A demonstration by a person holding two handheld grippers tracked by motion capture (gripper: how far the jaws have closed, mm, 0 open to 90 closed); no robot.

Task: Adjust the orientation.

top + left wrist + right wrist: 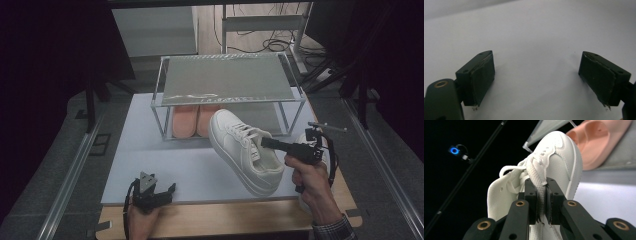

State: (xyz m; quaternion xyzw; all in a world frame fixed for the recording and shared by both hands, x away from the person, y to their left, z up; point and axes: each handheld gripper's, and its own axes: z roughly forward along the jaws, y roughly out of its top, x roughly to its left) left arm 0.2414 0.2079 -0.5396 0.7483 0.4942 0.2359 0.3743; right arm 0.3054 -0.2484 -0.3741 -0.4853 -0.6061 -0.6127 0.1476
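Clearly the right hand-held gripper (267,142) was pinching the white sneaker (243,150) by its tongue, jaws pressed together on the padded flap just below the laces, as the right gripper view showed (541,197). That hold let the shoe hang tilted above the white surface (150,150), toe pointing toward the rack (227,80) at the far end, heel nearer the person's right hand (310,175). A grip on the tongue probably suited carrying: it left the sole free to be set down flat, and the toe already aimed at the open lower level of the rack, where a pair of pink slippers (192,120) lay side by side under the grey top shelf. The free space beside them, to the right, looked like the likely spot for the sneaker.

The left hand-held gripper (162,192) rested near the front edge of the surface, its jaws spread wide with nothing between them (536,82), seemingly kept clear while one hand did the lifting.
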